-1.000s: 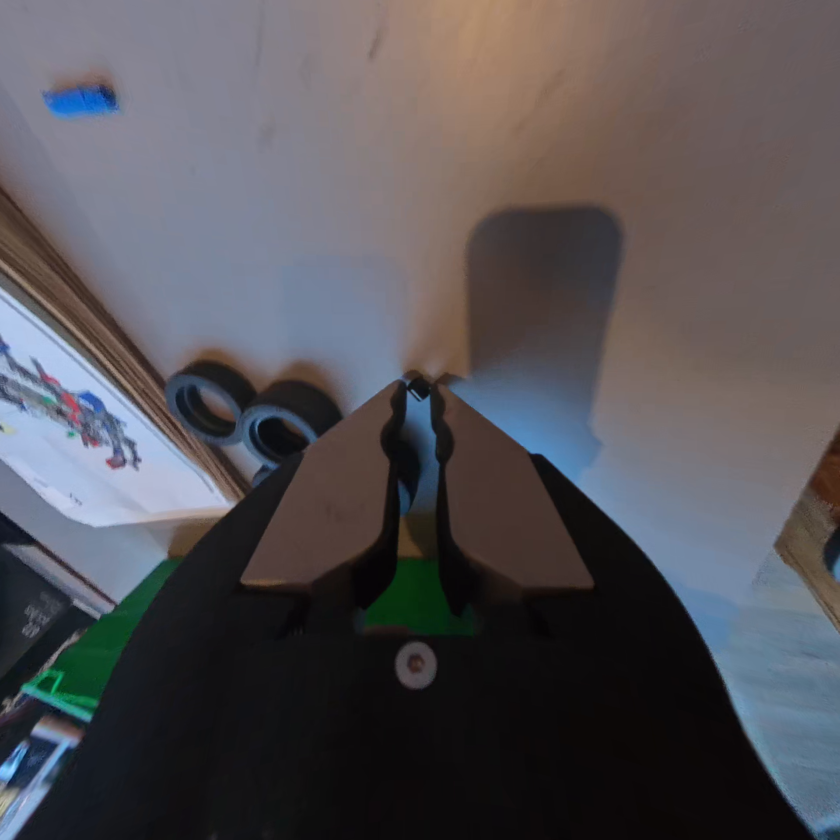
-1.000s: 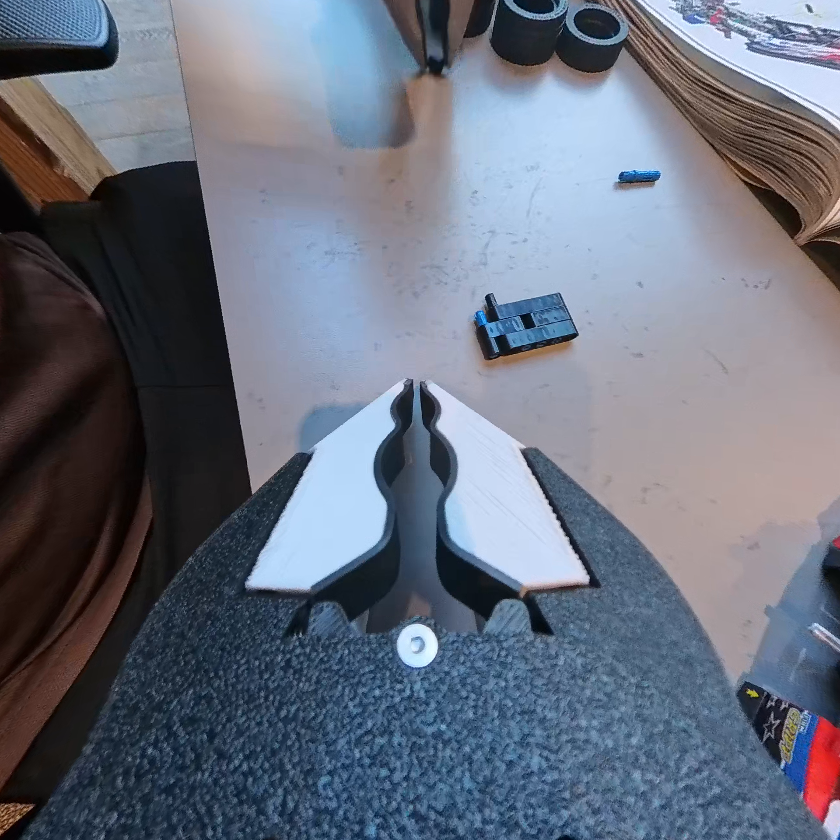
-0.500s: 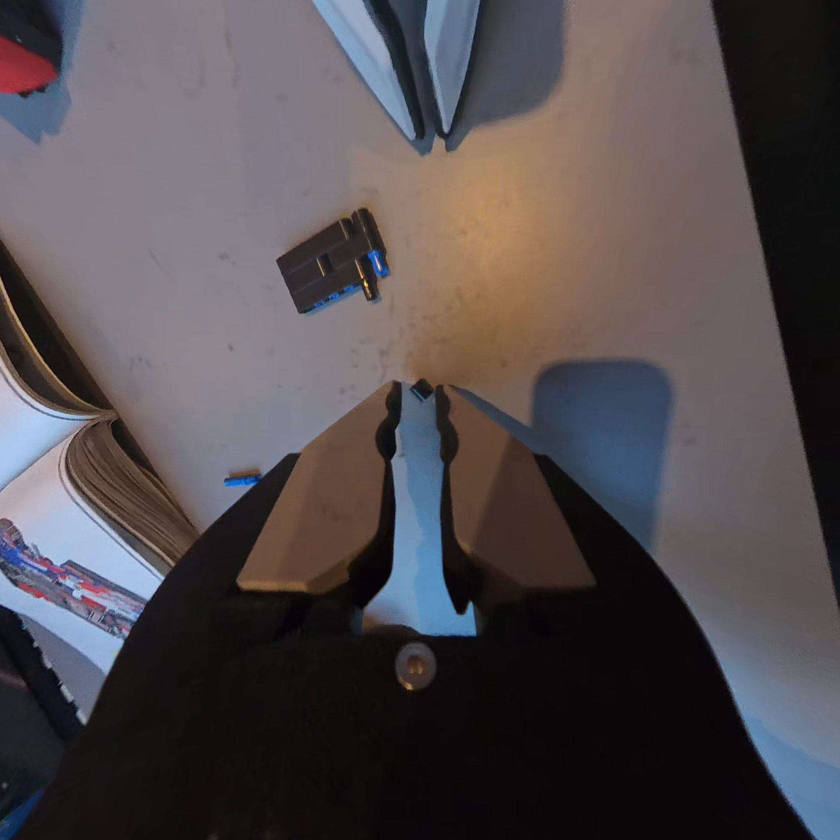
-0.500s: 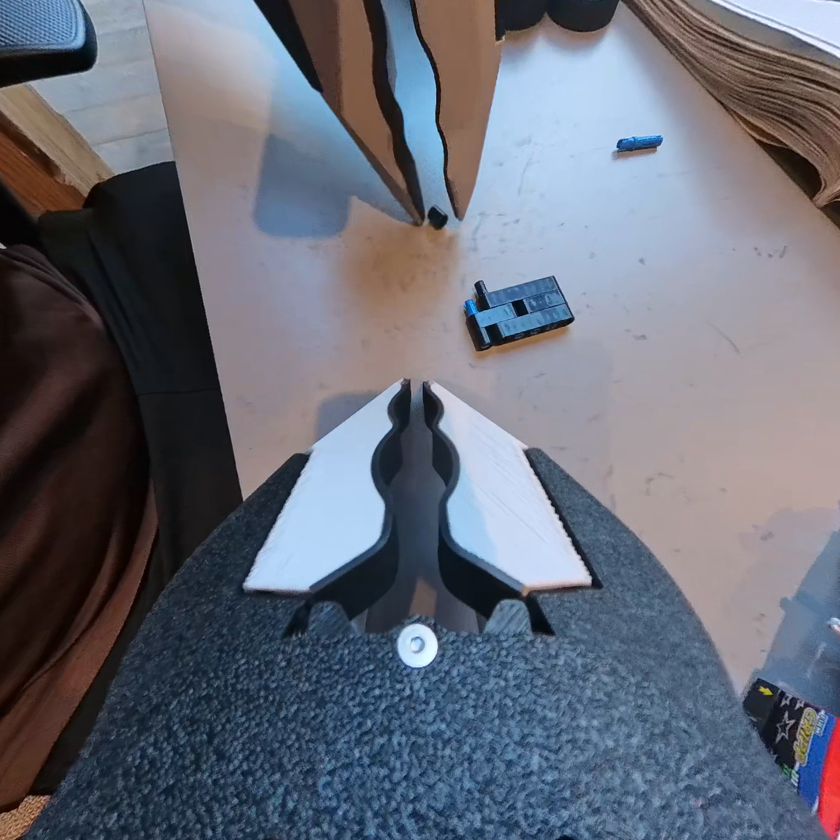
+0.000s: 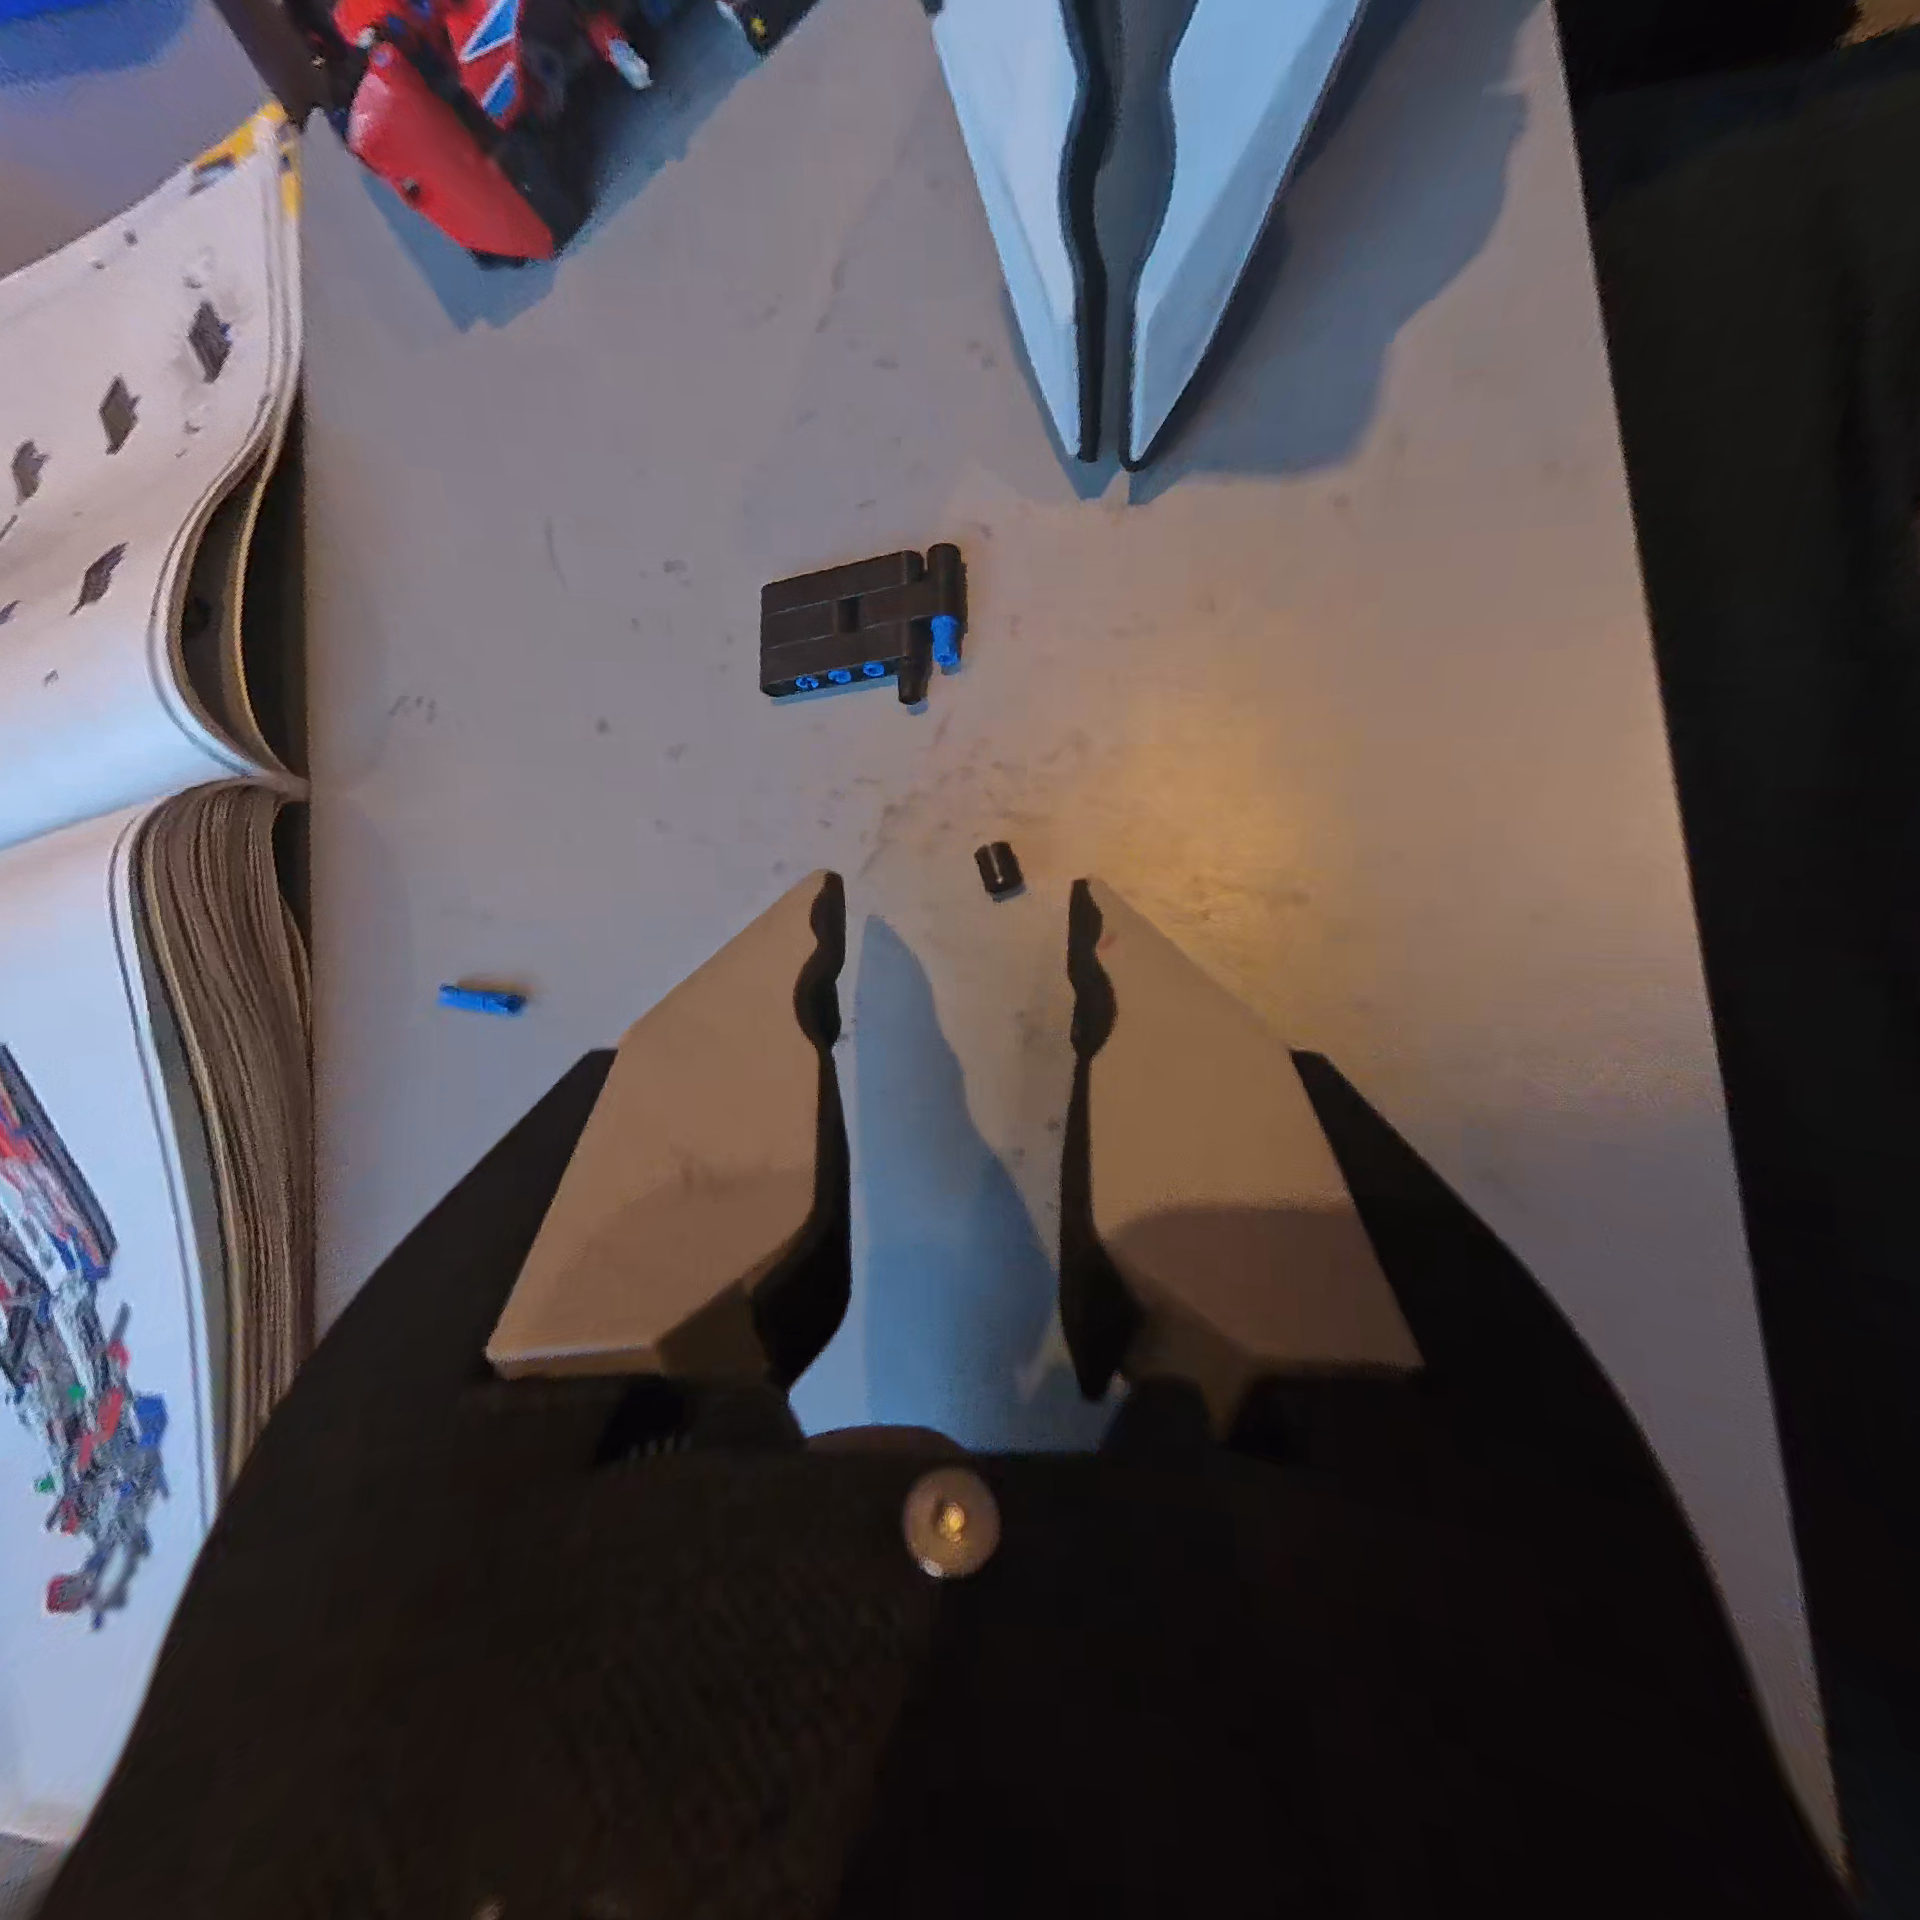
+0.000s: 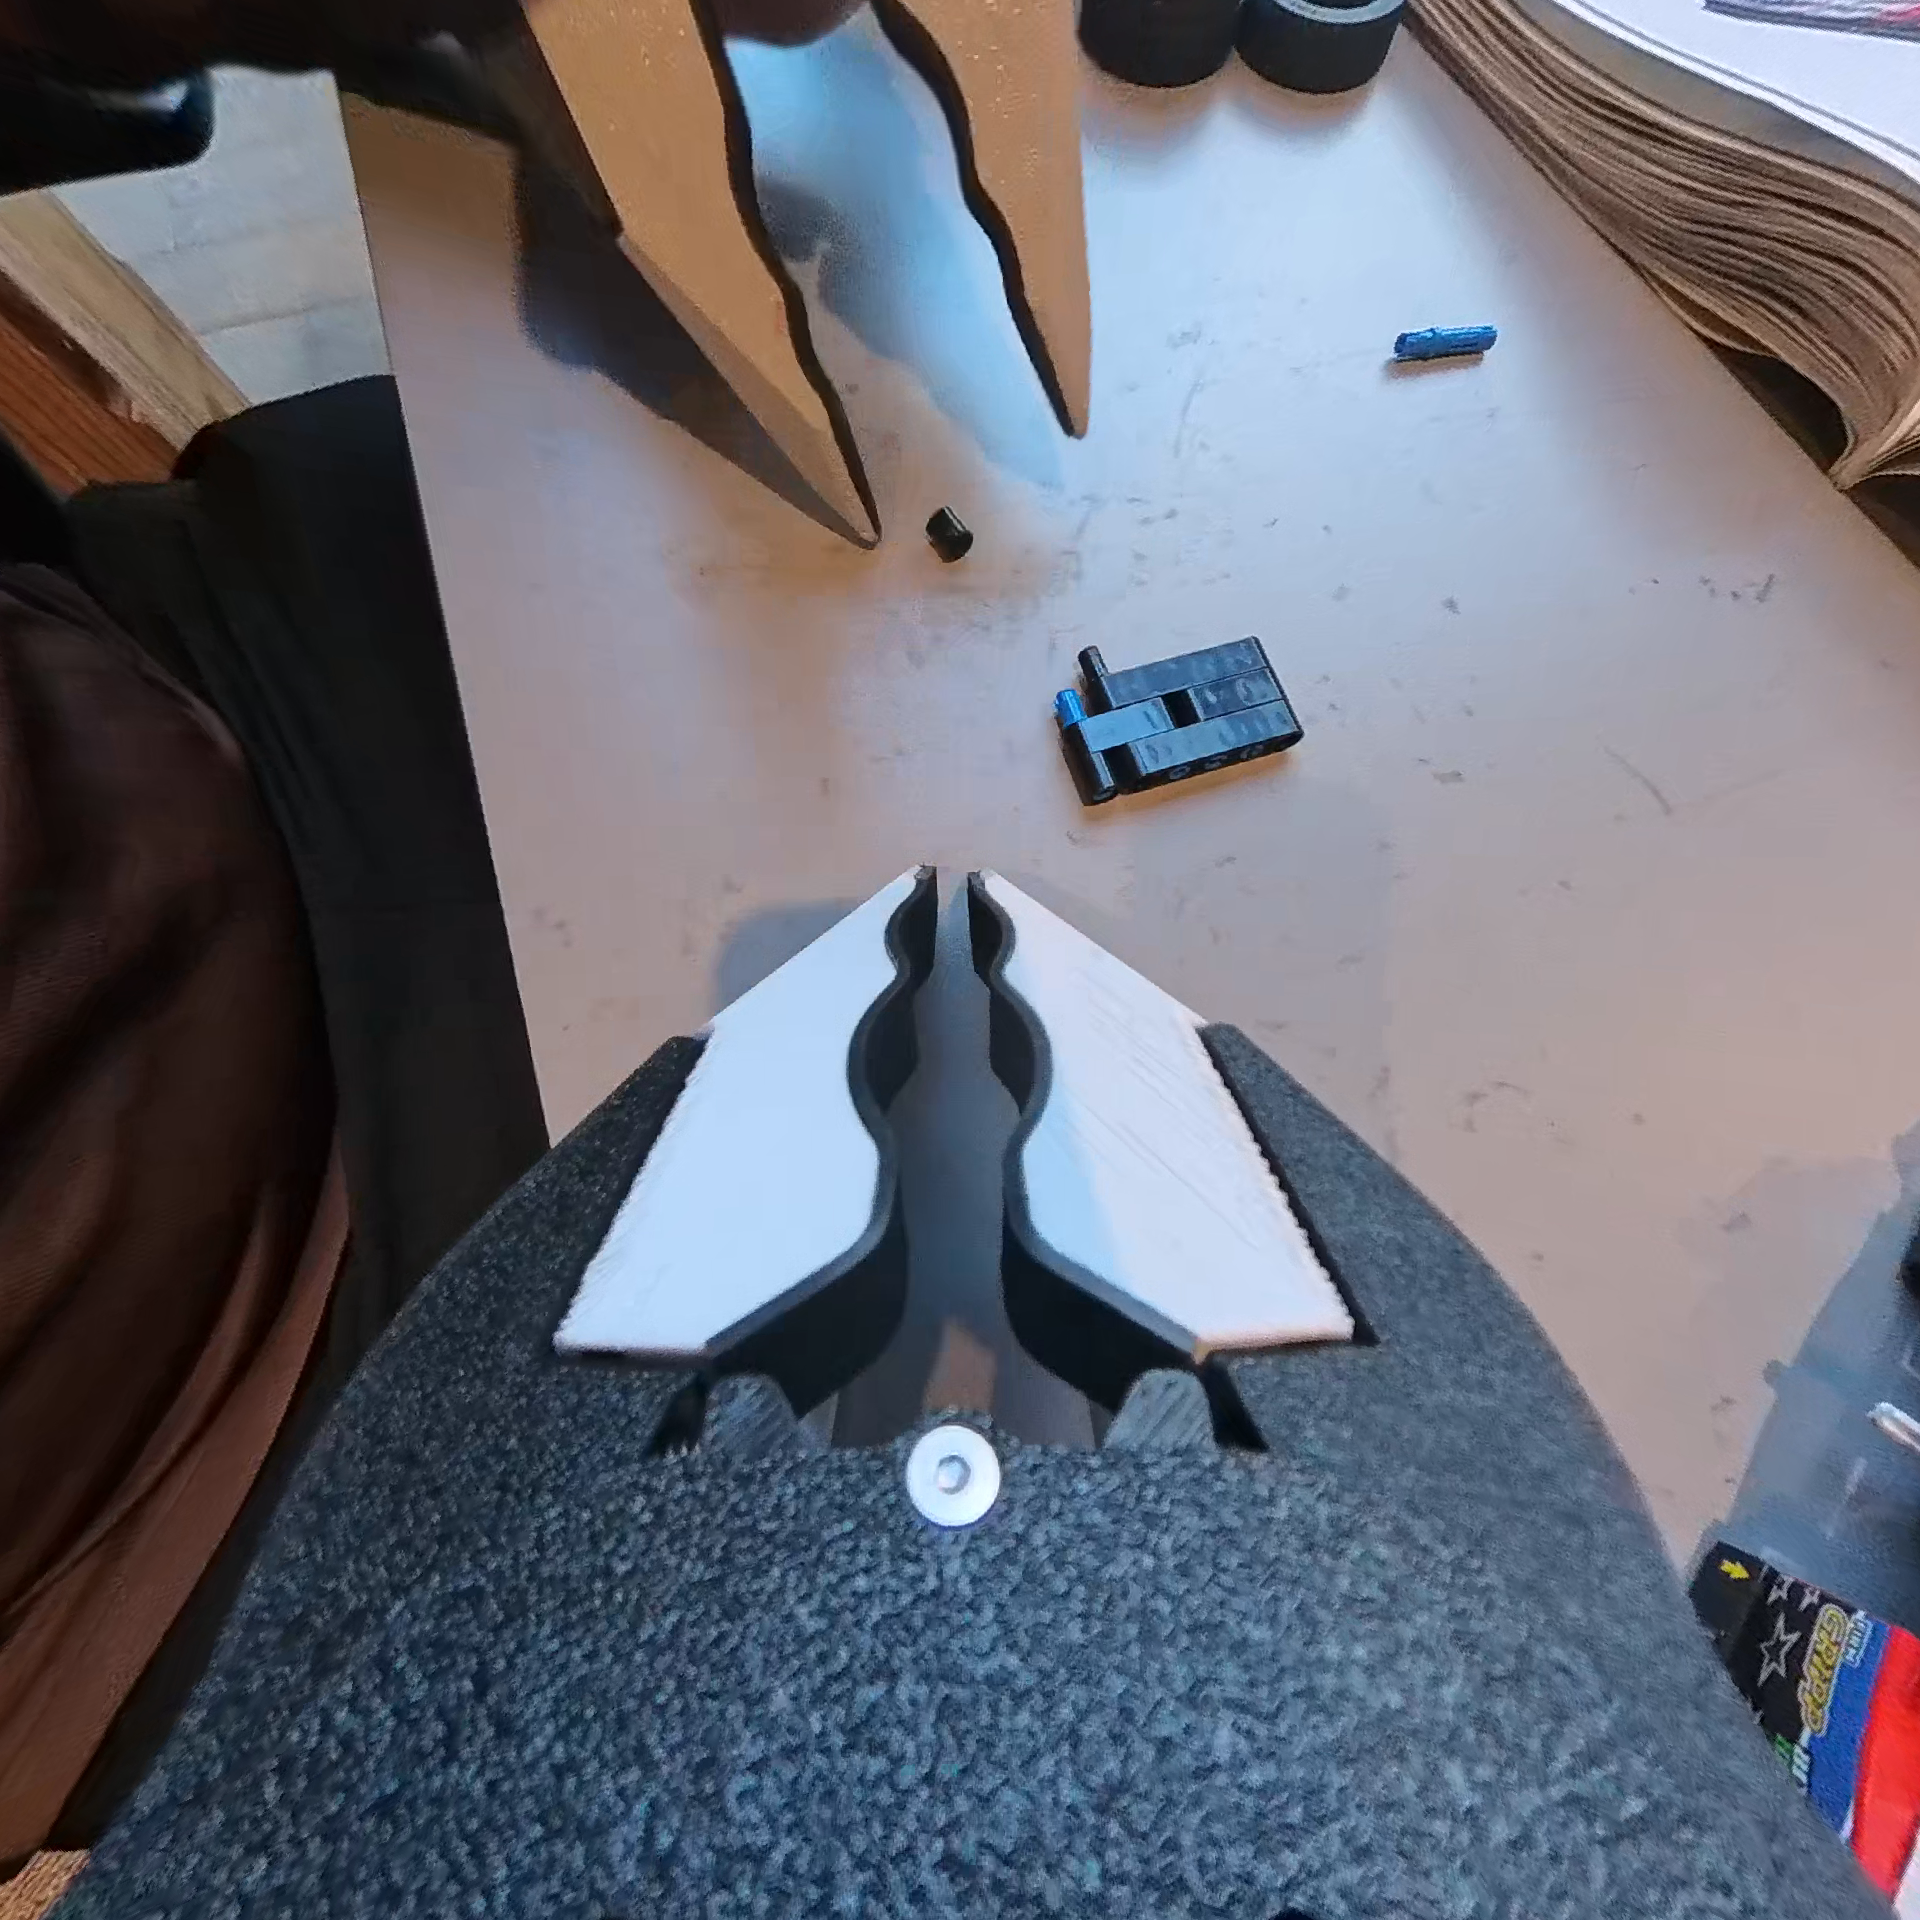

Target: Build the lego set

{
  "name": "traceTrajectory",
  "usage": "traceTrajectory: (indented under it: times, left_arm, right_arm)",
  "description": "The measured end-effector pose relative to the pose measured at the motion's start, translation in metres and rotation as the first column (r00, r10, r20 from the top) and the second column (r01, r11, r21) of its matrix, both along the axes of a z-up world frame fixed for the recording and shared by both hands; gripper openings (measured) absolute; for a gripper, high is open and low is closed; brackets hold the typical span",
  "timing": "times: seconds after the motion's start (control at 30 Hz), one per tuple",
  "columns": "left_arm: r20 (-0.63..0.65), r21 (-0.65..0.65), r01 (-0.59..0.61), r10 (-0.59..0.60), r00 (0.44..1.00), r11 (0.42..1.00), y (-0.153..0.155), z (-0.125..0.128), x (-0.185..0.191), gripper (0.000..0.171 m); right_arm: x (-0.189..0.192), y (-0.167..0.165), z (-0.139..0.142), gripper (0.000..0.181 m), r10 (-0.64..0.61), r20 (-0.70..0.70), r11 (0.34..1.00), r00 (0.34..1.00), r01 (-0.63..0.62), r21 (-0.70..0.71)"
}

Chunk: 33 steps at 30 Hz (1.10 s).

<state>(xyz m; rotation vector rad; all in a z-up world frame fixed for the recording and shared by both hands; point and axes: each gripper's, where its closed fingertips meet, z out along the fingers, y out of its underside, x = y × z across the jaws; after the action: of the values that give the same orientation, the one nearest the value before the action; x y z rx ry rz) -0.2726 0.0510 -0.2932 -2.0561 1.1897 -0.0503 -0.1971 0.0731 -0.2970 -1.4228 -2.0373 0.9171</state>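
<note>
Since half a second ago: left gripper (image 5: 956,883) opened, fingers now spread wide, and small black bushing (image 5: 998,868) dropped from the tips to the table (image 5: 1351,727), lying loose just ahead of them, nearer the right-hand finger. Right gripper (image 6: 948,875) unchanged: fingers nearly pressed together, a slit between tips, nothing held. Black beam assembly (image 5: 844,634) with blue pins resting flat between the two grippers, apart from both. Bushing judged very light, rigid, smooth, round; likely to roll or squirt out of a pinch, so best gripped across its curved side, near the tips. Assembly judged stiff, light; hold by the long flat edges. Left wrist view alone shows red model (image 5: 457,156) and open instruction book (image 5: 125,520); right wrist view alone shows two black tyres (image 6: 1236,42). Loose blue pin (image 5: 481,1000) near the book.
</note>
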Motion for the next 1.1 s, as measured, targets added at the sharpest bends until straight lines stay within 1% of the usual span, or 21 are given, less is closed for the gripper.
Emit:
traceTrajectory:
  times: [0.07, 0.1, 0.13, 0.17, 0.23, 0.27, 0.33, 0.37, 0.43, 0.5, 0.57, 0.6, 0.77, 0.93, 1.03, 1.1]
  left_arm:
    - [0.053, 0.033, -0.063, 0.061, 0.997, 0.997, -0.001, 0.000, -0.003, 0.040]
    - [0.099, 0.032, -0.097, 0.093, 0.991, 0.995, -0.002, 0.000, -0.002, 0.038]
    - [0.139, 0.017, -0.113, 0.110, 0.984, 0.993, -0.005, -0.002, -0.001, 0.031]
    - [0.141, 0.003, -0.129, 0.128, 0.982, 0.992, -0.008, -0.002, -0.004, 0.030]
    - [0.148, 0.014, -0.181, 0.177, 0.973, 0.983, -0.009, 0.000, -0.010, 0.045]
    - [0.144, 0.024, -0.195, 0.189, 0.971, 0.981, -0.009, 0.000, -0.012, 0.047]
    - [0.118, 0.063, -0.185, 0.177, 0.977, 0.981, -0.011, 0.001, -0.010, 0.044]
    - [0.105, 0.080, -0.168, 0.159, 0.982, 0.983, -0.011, 0.001, -0.009, 0.040]
    - [0.103, 0.063, -0.146, 0.139, 0.985, 0.987, -0.013, -0.001, -0.006, 0.028]
    - [0.130, 0.030, -0.157, 0.152, 0.980, 0.987, -0.013, -0.001, -0.008, 0.030]
    - [0.166, -0.012, -0.164, 0.164, 0.972, 0.986, -0.012, -0.001, -0.009, 0.040]
    - [0.181, -0.035, -0.160, 0.164, 0.970, 0.987, -0.013, -0.002, -0.008, 0.041]
    - [0.222, -0.103, -0.145, 0.165, 0.961, 0.984, -0.014, -0.004, -0.007, 0.037]
    - [0.214, -0.092, -0.134, 0.151, 0.965, 0.987, -0.016, -0.004, -0.006, 0.036]
    - [0.220, -0.102, -0.130, 0.150, 0.964, 0.986, -0.016, -0.004, -0.004, 0.032]
    - [0.239, -0.136, -0.139, 0.169, 0.956, 0.981, -0.014, -0.005, -0.004, 0.027]
  right_arm:
    - [-0.001, 0.001, 0.002, 0.005, -0.004, -0.019, 1.000, 1.000, 0.004, 0.009]
    - [-0.001, 0.001, 0.005, 0.004, -0.005, -0.037, 1.000, 0.999, 0.006, 0.016]
    - [-0.002, 0.002, 0.007, 0.004, -0.008, -0.052, 1.000, 0.999, 0.009, 0.020]
    - [-0.002, 0.003, 0.008, 0.004, -0.015, -0.060, 1.000, 0.998, 0.016, 0.018]
    - [-0.004, 0.007, 0.009, 0.006, -0.037, -0.059, 0.999, 0.998, 0.037, -0.001]
    - [-0.006, 0.010, 0.010, 0.007, -0.050, -0.063, 0.999, 0.997, 0.050, -0.010]
    - [-0.008, 0.015, 0.012, 0.008, -0.077, -0.071, 0.997, 0.995, 0.075, -0.024]
    - [-0.009, 0.017, 0.012, 0.009, -0.088, -0.070, 0.996, 0.994, 0.086, -0.031]
    - [-0.010, 0.020, 0.012, 0.010, -0.103, -0.067, 0.994, 0.992, 0.101, -0.041]
    - [-0.010, 0.020, 0.012, 0.011, -0.108, -0.063, 0.993, 0.992, 0.105, -0.048]
    - [-0.011, 0.021, 0.011, 0.012, -0.109, -0.057, 0.993, 0.992, 0.106, -0.053]
    - [-0.011, 0.022, 0.012, 0.012, -0.106, -0.057, 0.993, 0.993, 0.103, -0.055]
    - [-0.013, 0.021, 0.013, 0.012, -0.078, -0.065, 0.995, 0.995, 0.074, -0.068]
    - [-0.016, 0.024, 0.010, 0.013, -0.072, -0.052, 0.997, 0.996, 0.070, -0.044]
    - [-0.018, 0.025, 0.014, 0.020, -0.067, -0.071, 0.996, 0.995, 0.062, -0.062]
    - [-0.020, 0.025, 0.016, 0.031, -0.053, -0.071, 0.994, 0.996, 0.046, -0.100]
